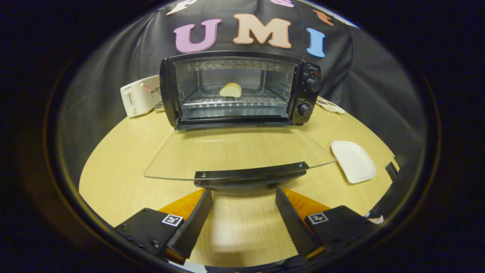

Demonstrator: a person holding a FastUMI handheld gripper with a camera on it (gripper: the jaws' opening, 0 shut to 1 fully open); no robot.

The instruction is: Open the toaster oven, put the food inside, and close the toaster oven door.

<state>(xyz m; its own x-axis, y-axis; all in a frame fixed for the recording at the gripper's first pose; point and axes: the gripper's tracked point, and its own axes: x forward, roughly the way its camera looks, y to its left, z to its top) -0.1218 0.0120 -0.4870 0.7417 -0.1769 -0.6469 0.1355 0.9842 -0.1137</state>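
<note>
A black toaster oven (242, 89) stands at the back of the round wooden table (121, 170). Its glass door (238, 153) lies folded down flat toward me, with the dark handle bar (250, 176) at its front edge. A pale piece of bread (230, 90) rests on the wire rack inside the oven. My gripper (242, 193) is open, its two fingers spread wide just below and in front of the handle bar, nothing between them. The fingertips sit close under the handle's two ends.
A white toaster (138, 95) stands left of the oven. A white square plate (353, 161) lies on the table to the right of the door. A small flat item (330, 106) lies by the oven's right side, near two control knobs (308, 96).
</note>
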